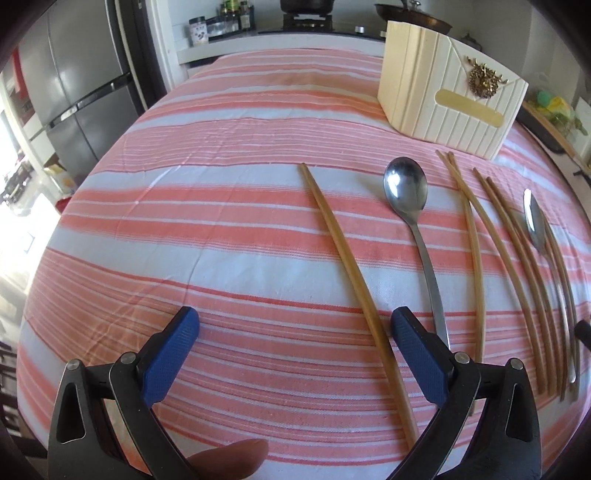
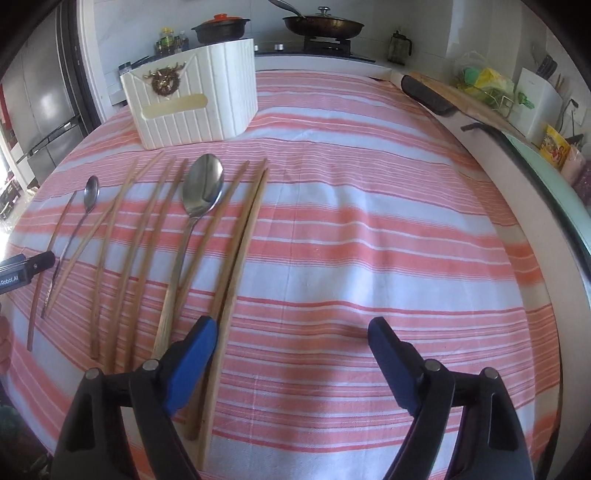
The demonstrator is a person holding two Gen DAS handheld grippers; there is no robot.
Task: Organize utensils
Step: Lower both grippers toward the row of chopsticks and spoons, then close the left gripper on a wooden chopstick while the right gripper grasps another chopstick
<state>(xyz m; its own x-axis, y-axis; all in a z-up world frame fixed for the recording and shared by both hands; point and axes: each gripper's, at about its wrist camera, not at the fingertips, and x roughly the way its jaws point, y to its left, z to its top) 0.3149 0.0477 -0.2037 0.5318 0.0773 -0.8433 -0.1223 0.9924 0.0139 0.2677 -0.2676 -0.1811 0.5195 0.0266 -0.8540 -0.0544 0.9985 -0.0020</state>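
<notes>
Several wooden chopsticks and two metal spoons lie in a row on the striped cloth. In the left wrist view, a lone chopstick (image 1: pixel 343 258) runs between my open left gripper's (image 1: pixel 295 328) jaws, near the right finger. A spoon (image 1: pixel 410 206) lies just right of it, then more chopsticks (image 1: pixel 476 236) and a second spoon (image 1: pixel 535 221). A cream ribbed utensil holder (image 1: pixel 450 88) stands behind them. In the right wrist view, my right gripper (image 2: pixel 291 336) is open and empty. A pair of chopsticks (image 2: pixel 243 258) lies by its left finger. The large spoon (image 2: pixel 203 188), small spoon (image 2: pixel 90 195) and holder (image 2: pixel 192 99) are to its left.
The table wears a pink and white striped cloth (image 2: pixel 369 229). A stove with pans (image 2: pixel 321 26) and a counter stand behind it. A fridge (image 1: pixel 74 85) is at the left. A cutting board and clutter (image 2: pixel 480 99) line the right edge. The left gripper's tip (image 2: pixel 33 264) shows at far left.
</notes>
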